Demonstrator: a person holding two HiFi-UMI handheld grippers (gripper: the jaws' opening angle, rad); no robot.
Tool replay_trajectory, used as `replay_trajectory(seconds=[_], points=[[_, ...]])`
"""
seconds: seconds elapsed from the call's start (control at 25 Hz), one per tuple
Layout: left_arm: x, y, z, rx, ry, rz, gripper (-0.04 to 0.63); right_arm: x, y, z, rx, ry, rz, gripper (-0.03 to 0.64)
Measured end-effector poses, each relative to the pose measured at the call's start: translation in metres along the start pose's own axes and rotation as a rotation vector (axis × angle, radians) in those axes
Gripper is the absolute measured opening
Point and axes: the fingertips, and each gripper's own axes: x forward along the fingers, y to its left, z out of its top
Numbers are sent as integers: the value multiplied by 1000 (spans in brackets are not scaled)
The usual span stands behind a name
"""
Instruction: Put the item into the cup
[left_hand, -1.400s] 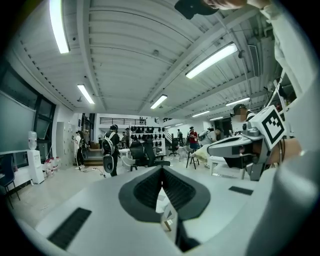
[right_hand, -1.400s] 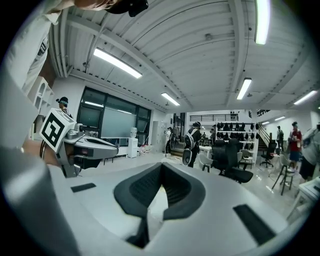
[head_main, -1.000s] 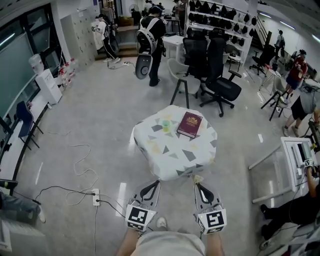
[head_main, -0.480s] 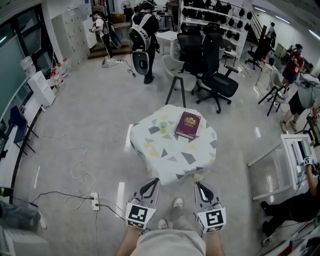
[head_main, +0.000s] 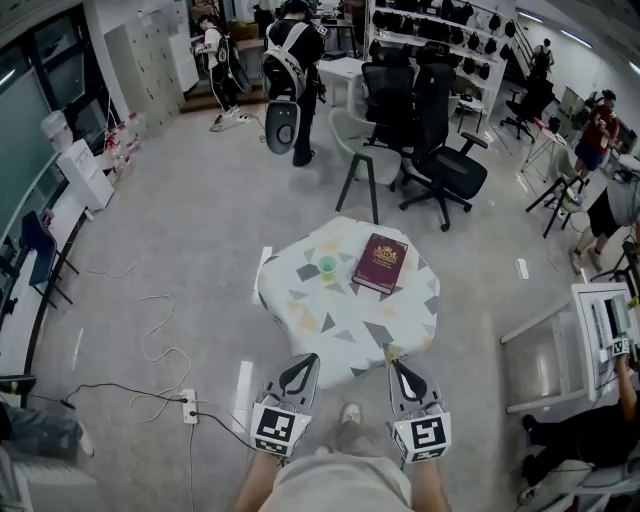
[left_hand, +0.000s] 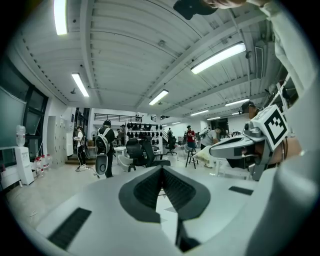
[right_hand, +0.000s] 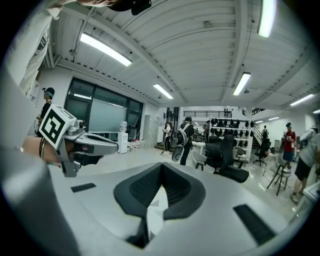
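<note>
While the green cup (head_main: 326, 265) stands upright on the patterned table (head_main: 345, 330), mouth up, just left of a maroon book (head_main: 381, 263) lying flat, the item (head_main: 394, 352) is well apart from it at the table's near edge; small and pale, it is pinched at the very tip of the right gripper (head_main: 392, 364) and juts forward toward the table; its long axis is too small to tell; the left gripper (head_main: 311, 360) has its jaws pressed together on nothing.
</note>
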Motion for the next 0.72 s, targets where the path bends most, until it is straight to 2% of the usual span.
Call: replay_trajectory(seconds=[0.72], points=[[105,28,21,9,31,94,11,91,-88,8,8,-11,89,3]])
